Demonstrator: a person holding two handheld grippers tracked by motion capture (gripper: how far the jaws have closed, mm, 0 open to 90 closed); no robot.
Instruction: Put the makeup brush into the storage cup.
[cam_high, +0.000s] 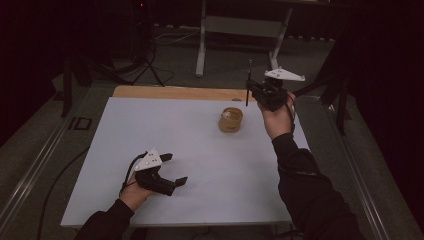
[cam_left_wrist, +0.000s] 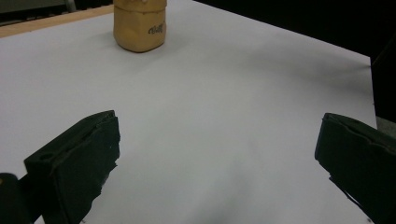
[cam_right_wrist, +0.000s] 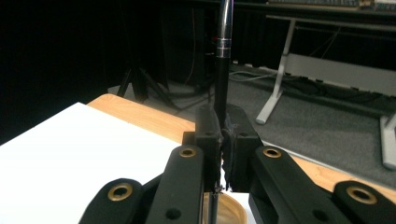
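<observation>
We see the right tool raised over the far right edge of the worktop, its jaws pressed tight on a thin dark pen that stands upright between them, its shaft rising well above the jaw tips. The left tool rests low at the near left of the worktop, jaws spread wide, gripping nothing and touching nothing. We count one pen, one tan jar and two tools. The jar sits on the worktop just below and beside the right tool, well apart from the left one.
</observation>
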